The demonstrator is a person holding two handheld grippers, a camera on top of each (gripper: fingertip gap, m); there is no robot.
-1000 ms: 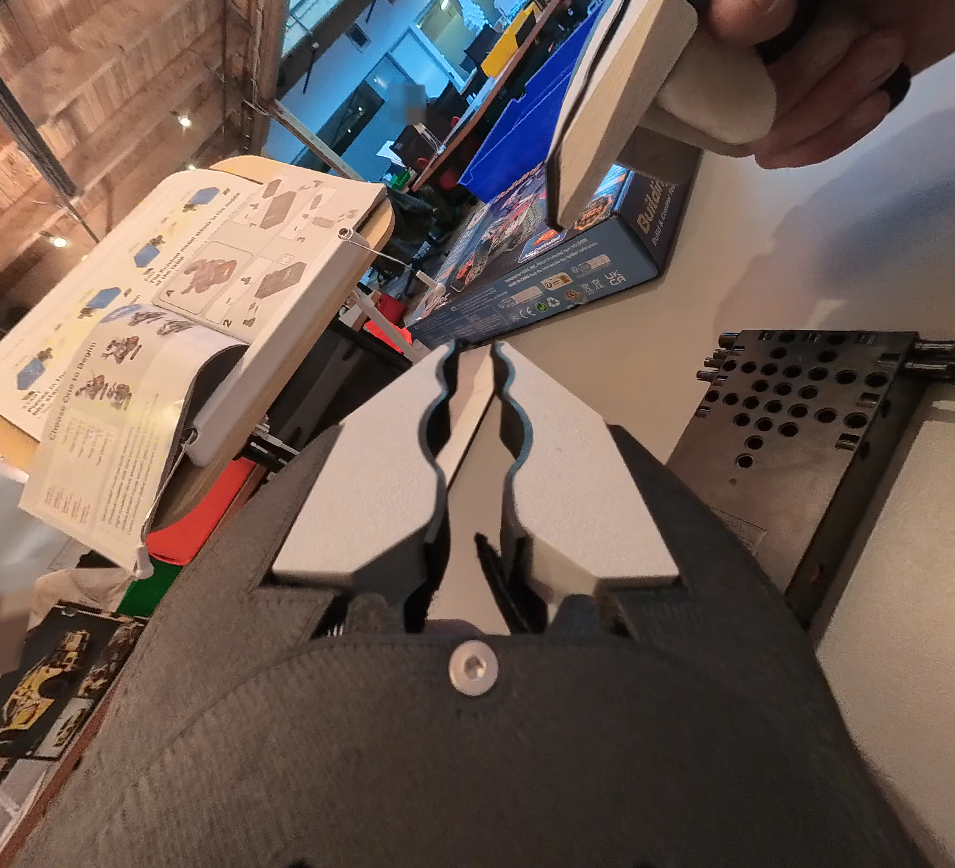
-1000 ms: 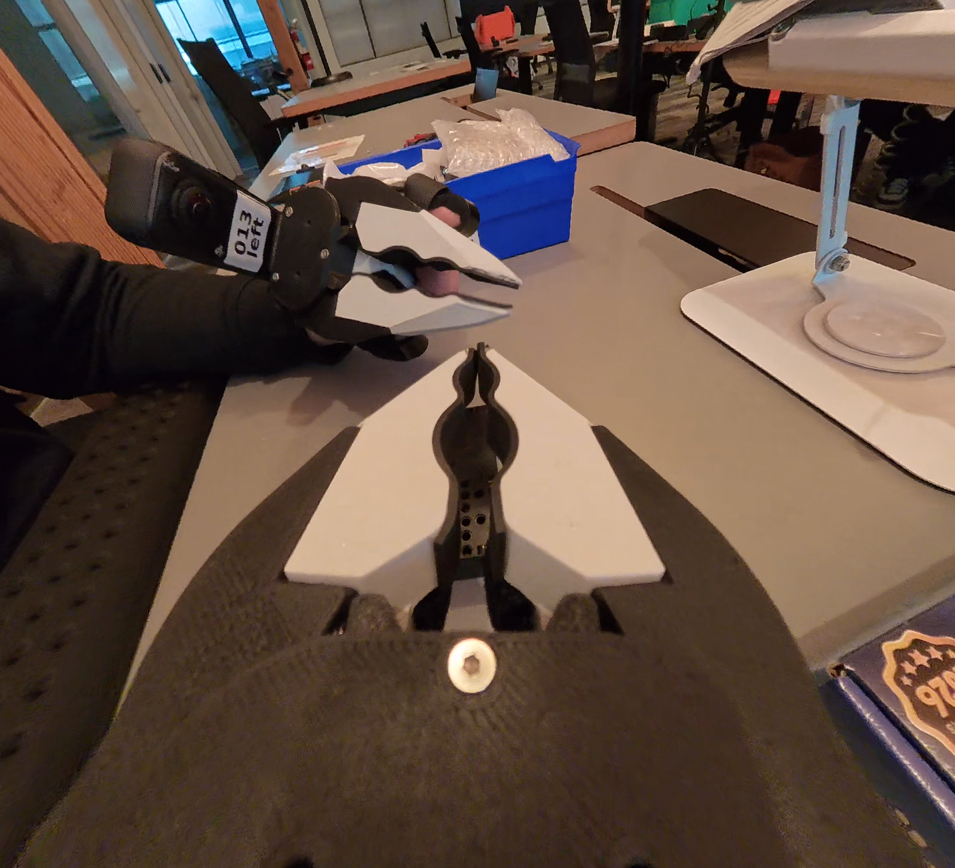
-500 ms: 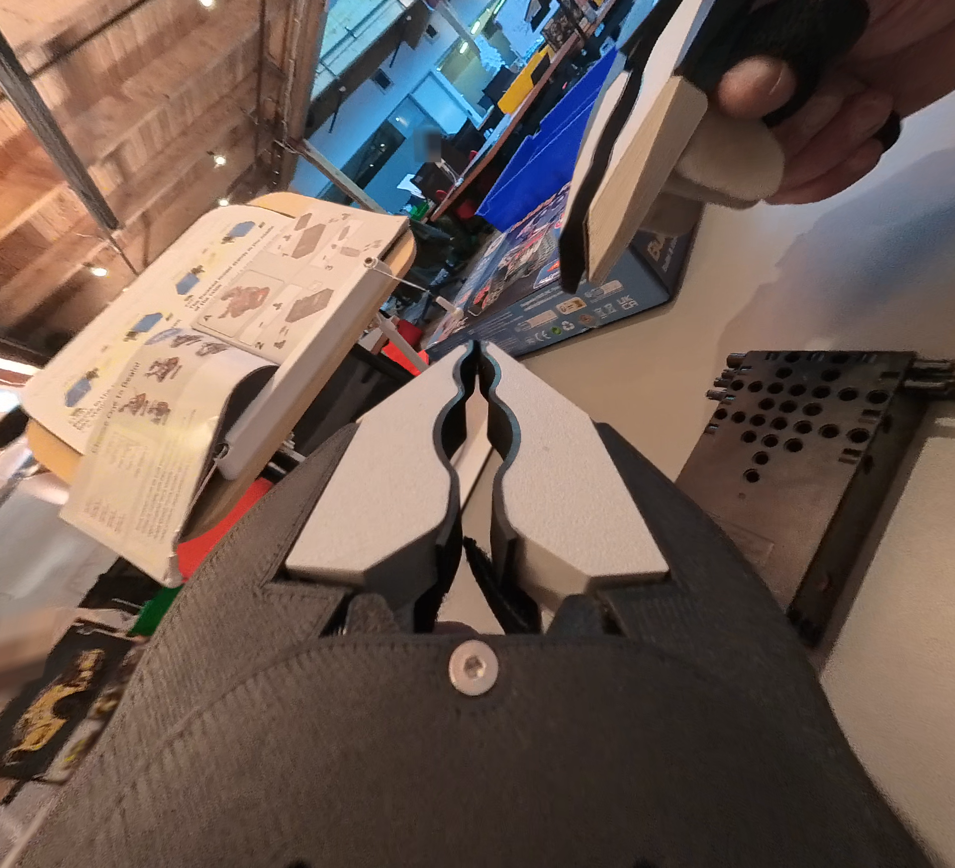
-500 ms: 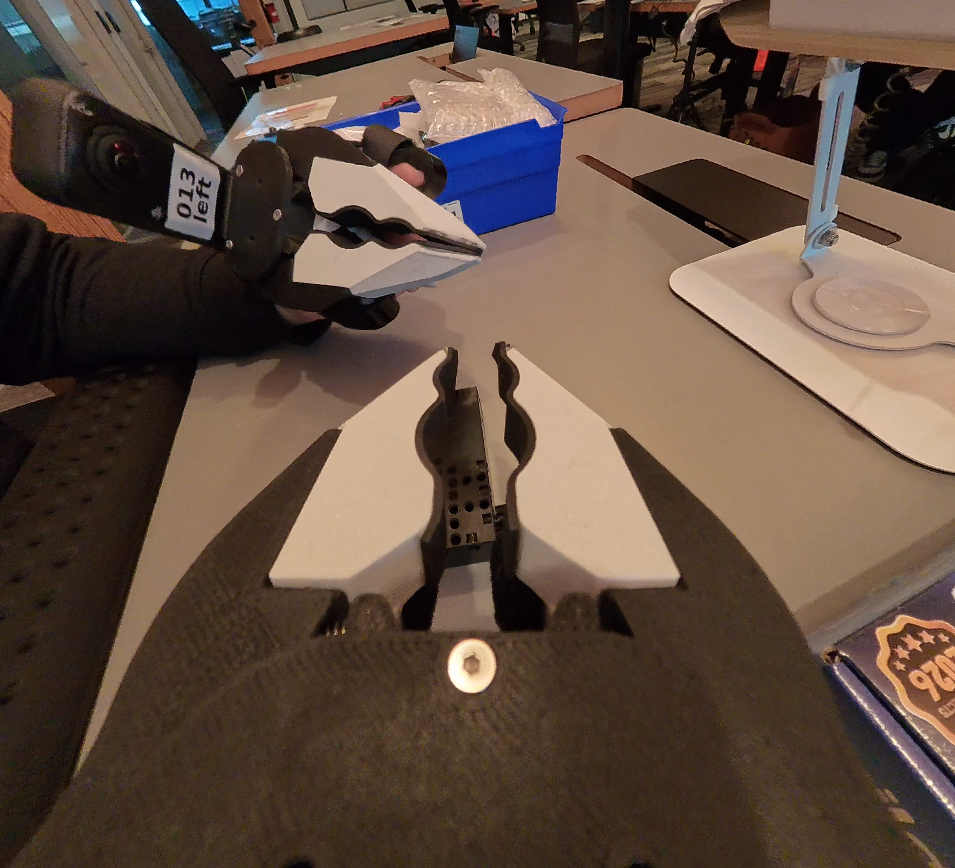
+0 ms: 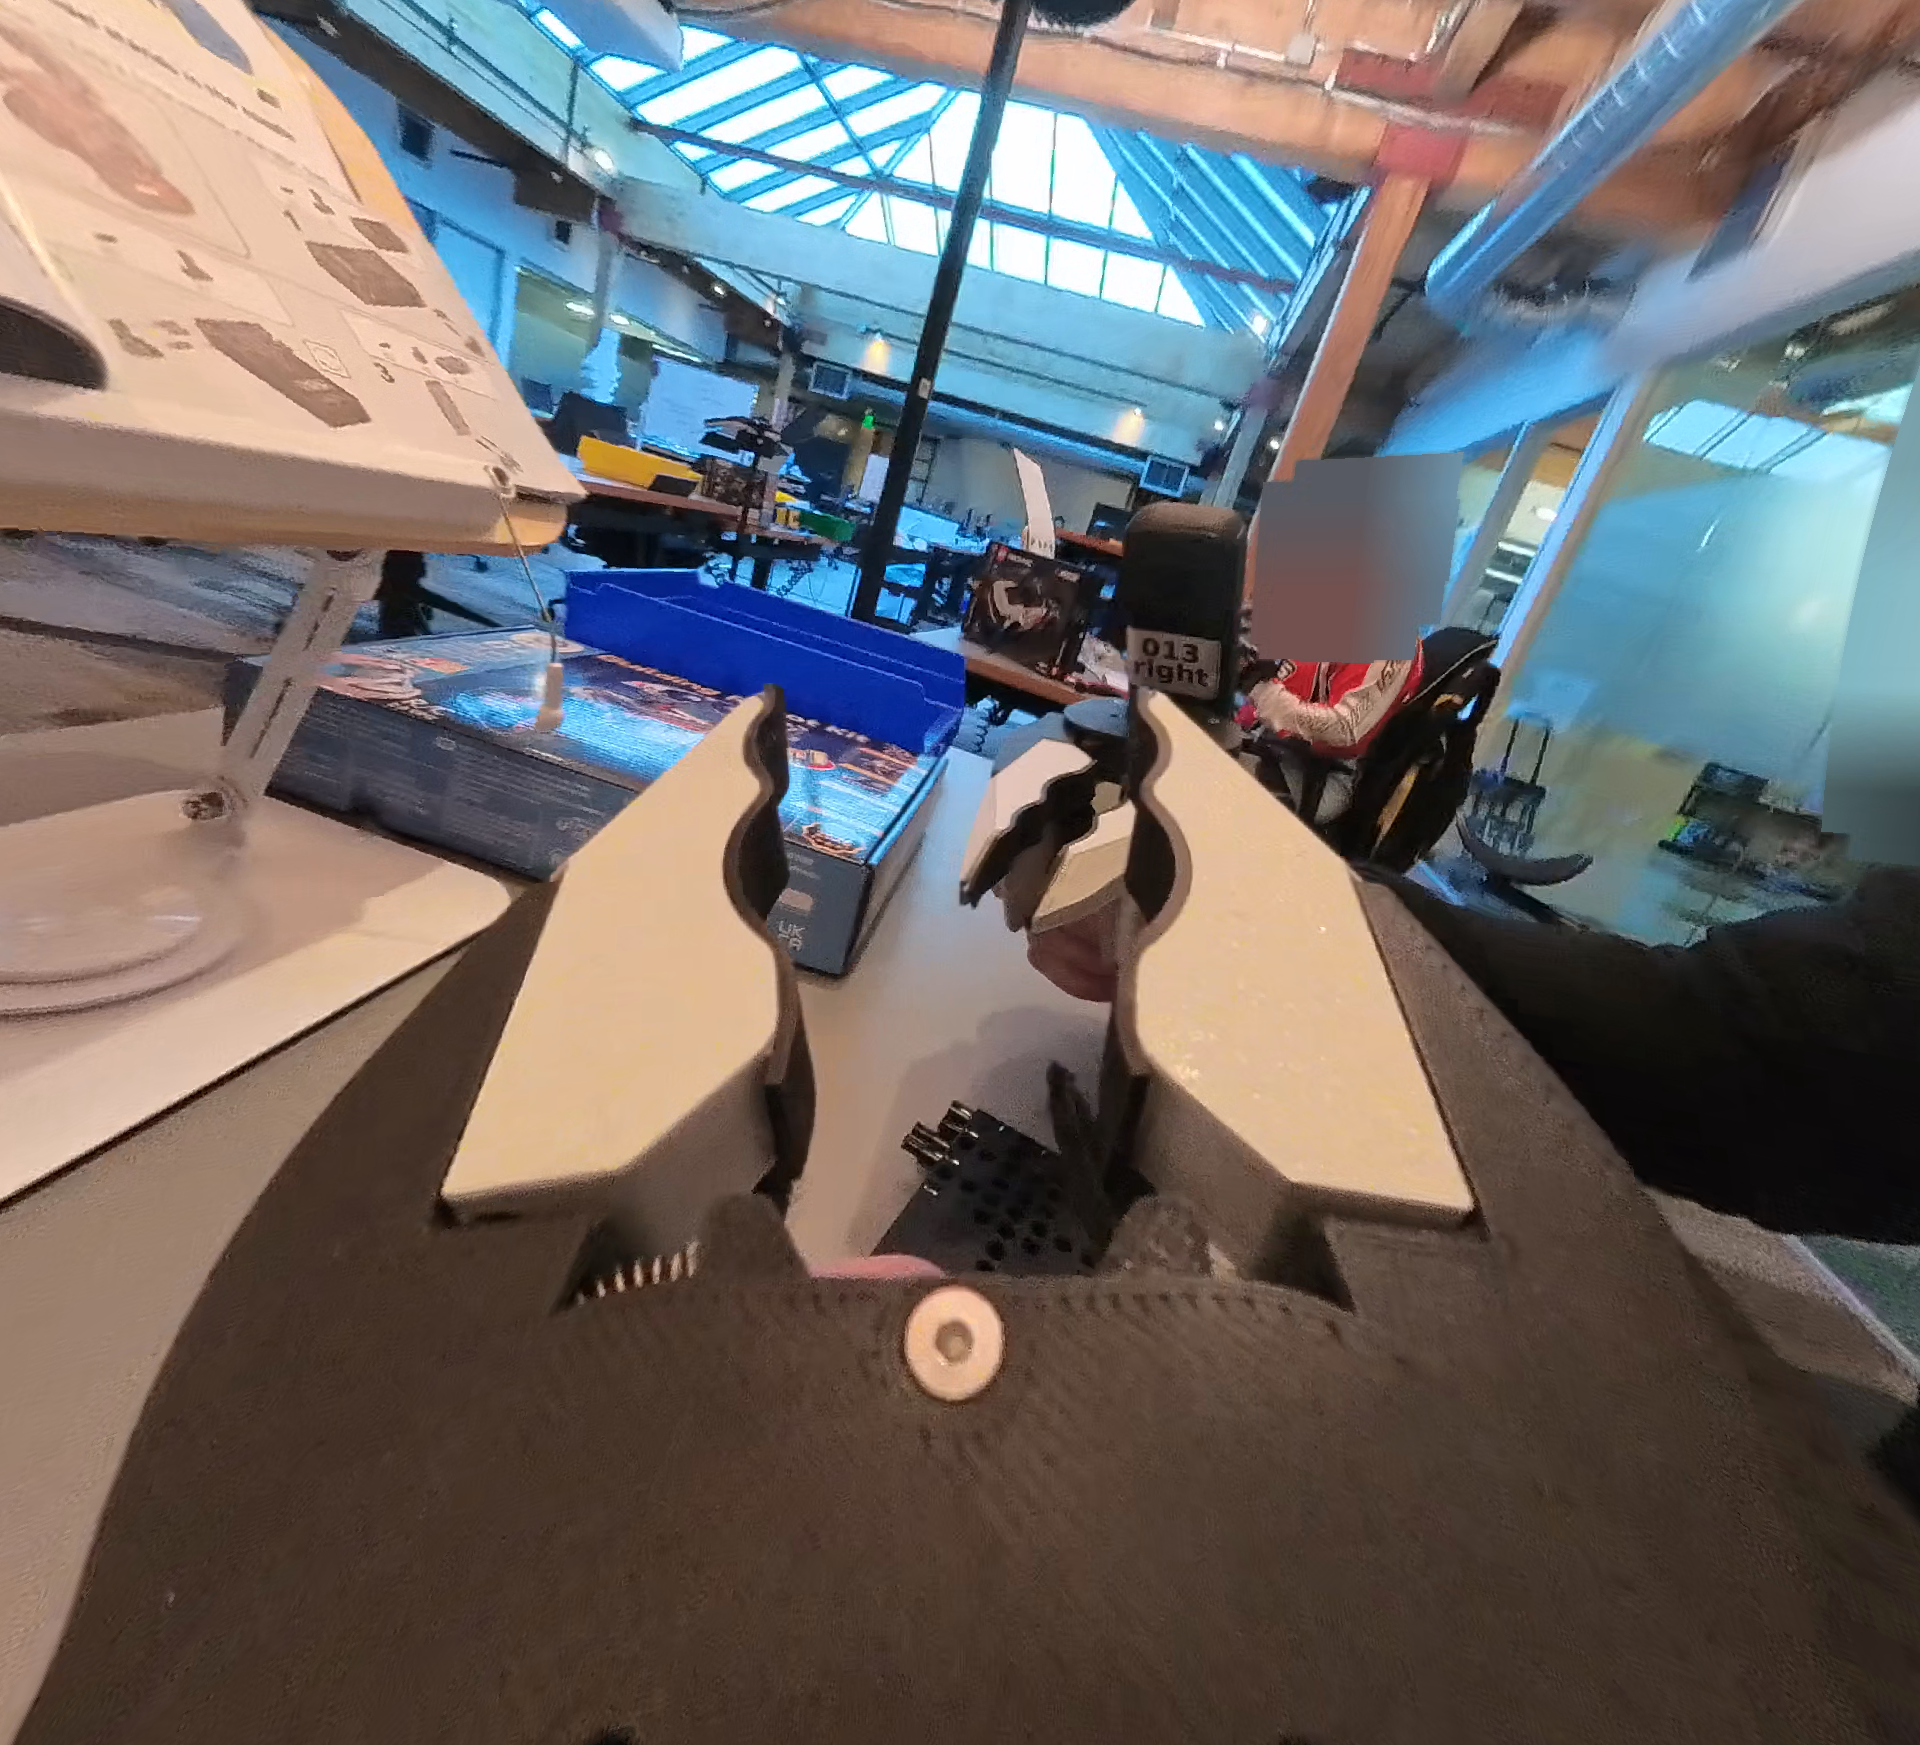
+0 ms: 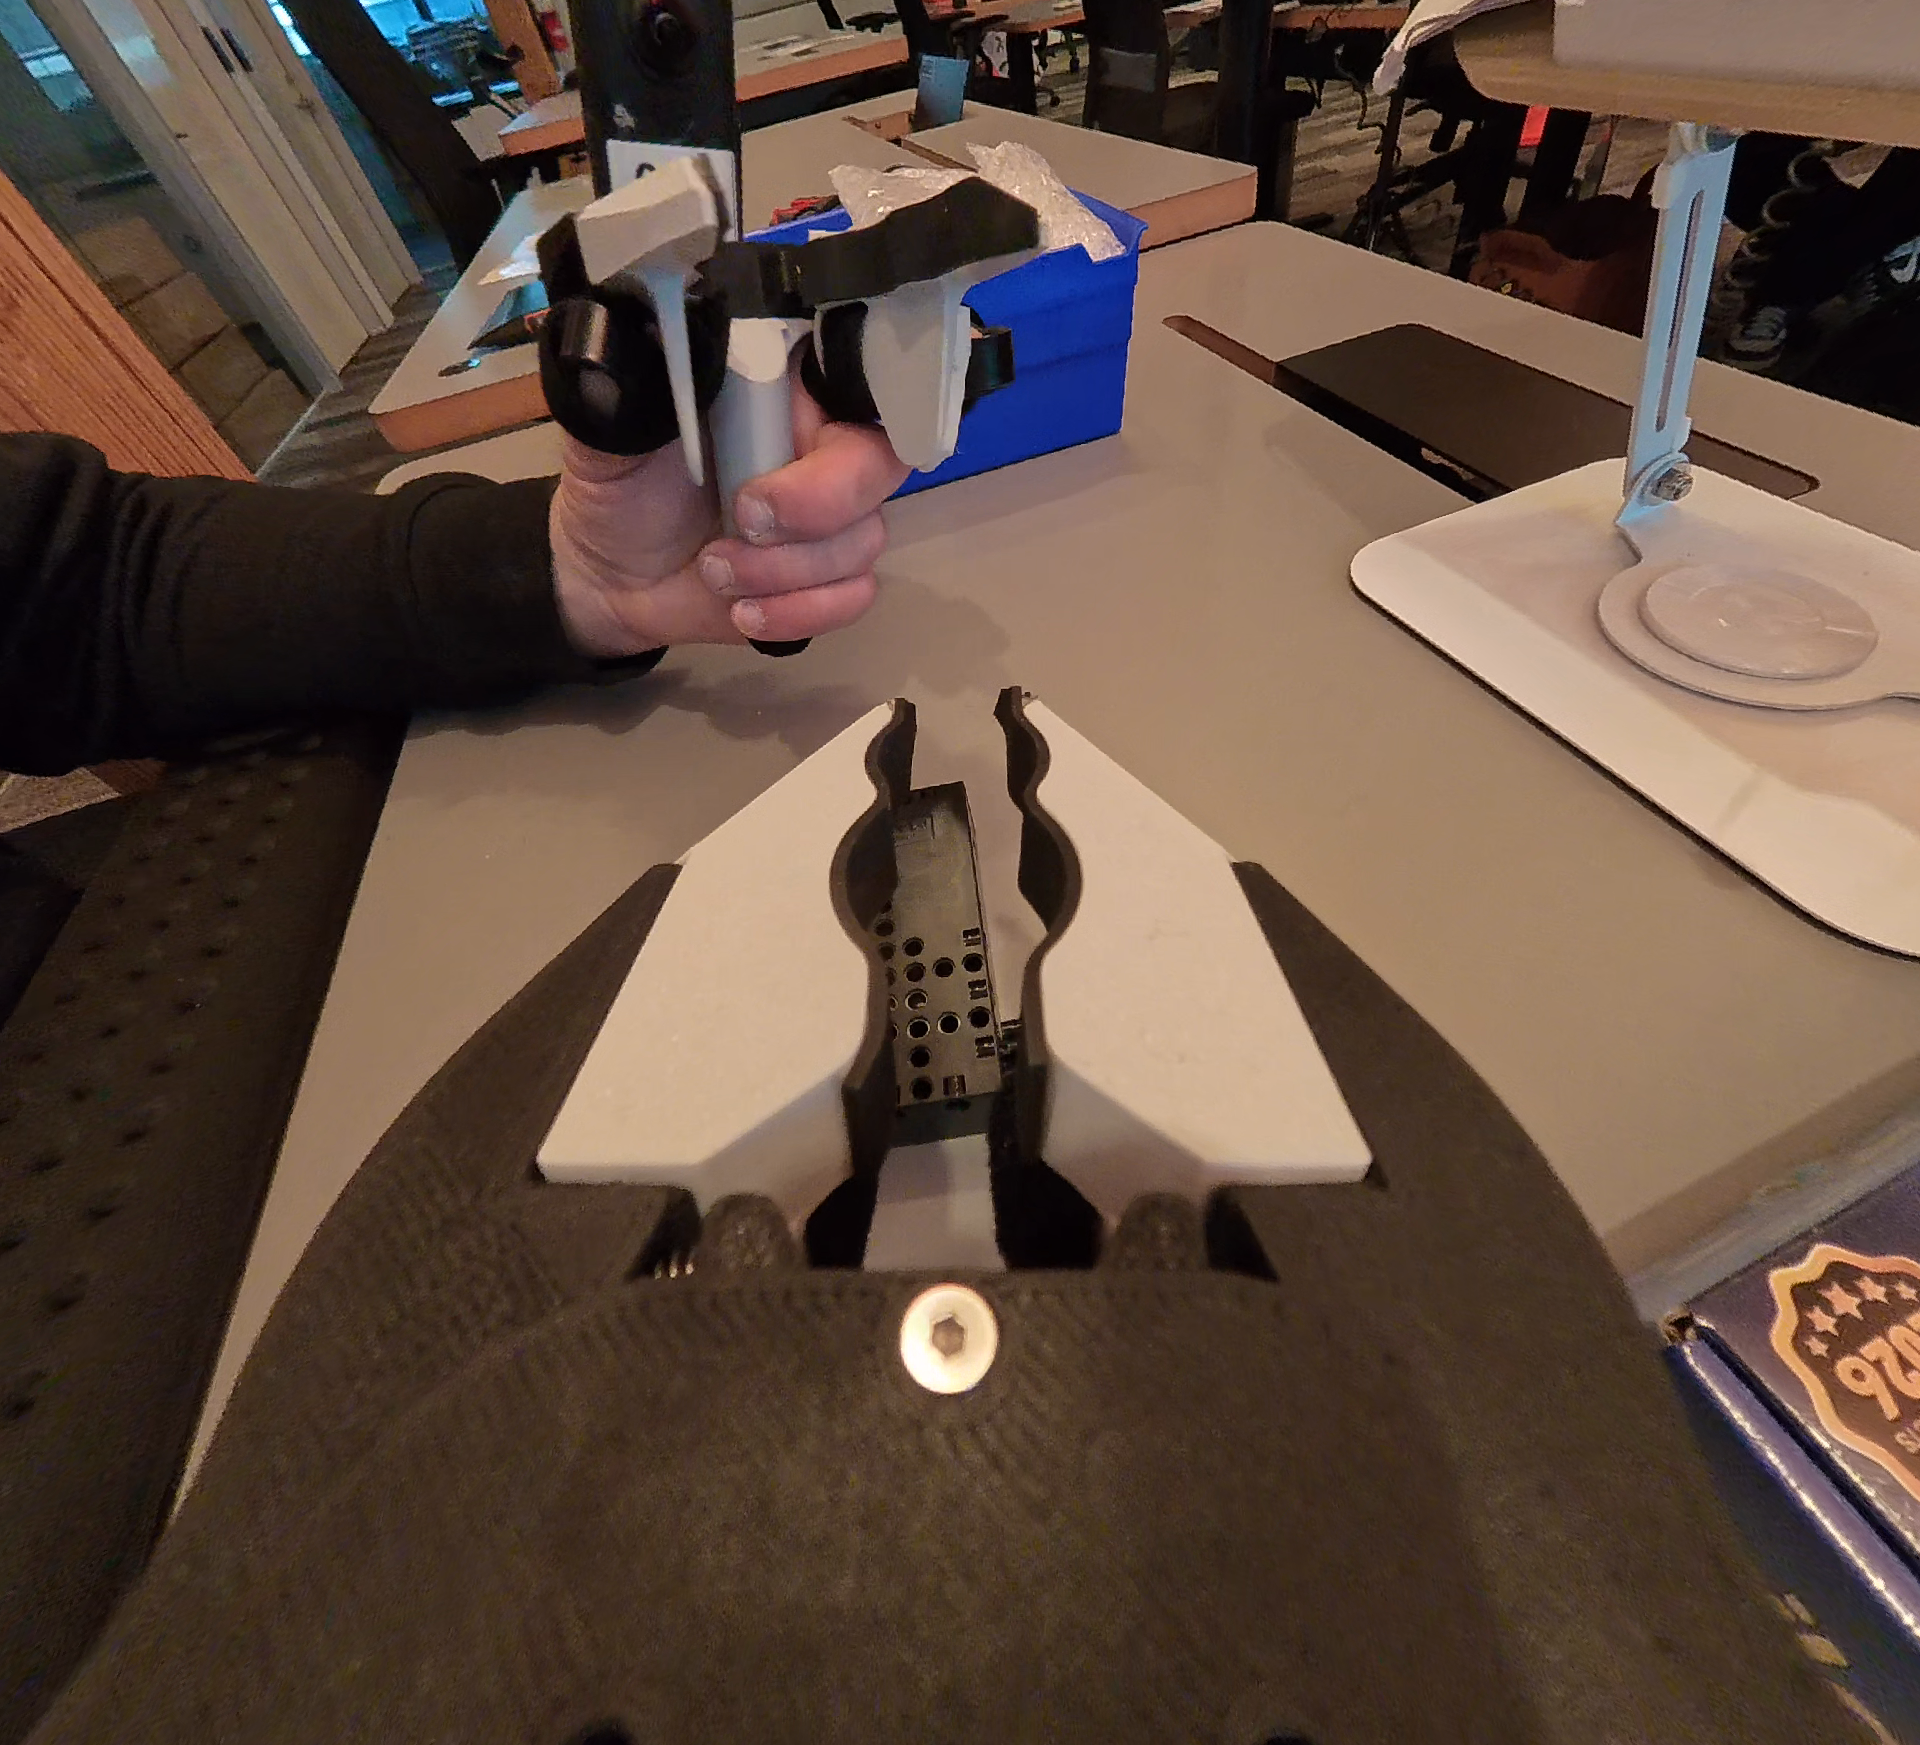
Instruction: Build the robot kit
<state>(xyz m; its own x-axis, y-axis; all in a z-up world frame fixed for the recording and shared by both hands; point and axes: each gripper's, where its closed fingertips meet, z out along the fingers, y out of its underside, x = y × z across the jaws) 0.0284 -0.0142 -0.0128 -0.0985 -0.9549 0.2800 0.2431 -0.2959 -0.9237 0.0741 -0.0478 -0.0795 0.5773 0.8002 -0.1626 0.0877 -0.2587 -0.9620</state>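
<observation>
Across the grey tabletop [image 6: 1299, 760], from the left: a black perforated mat [image 6: 125, 1020] lies against the table's left edge, and over bare surface beside it a hand [image 6: 717, 552] holds the left gripper [image 6: 800, 365] upright, its white fingers [image 6: 914, 376] spread wide with nothing between them. Nearer the camera, the right gripper [image 6: 958, 708] has its jaws parted a little; a black perforated block with rows of round holes [image 6: 935, 968] shows in the gap, but whether the pads touch it cannot be told. Open tabletop runs from there to the white base plate of a book stand [image 6: 1558, 656] on the right, and a dark blue printed box [image 6: 1829, 1404] sits at the near right corner. A blue plastic bin [image 6: 1049, 365] stands behind the left gripper.

Only the left wrist view shows the open instruction booklet [image 5: 208, 189] on the stand, the box's full length [image 5: 468, 760], and the perforated block [image 5: 997, 1196] lying flat on the table below the spread jaws.
</observation>
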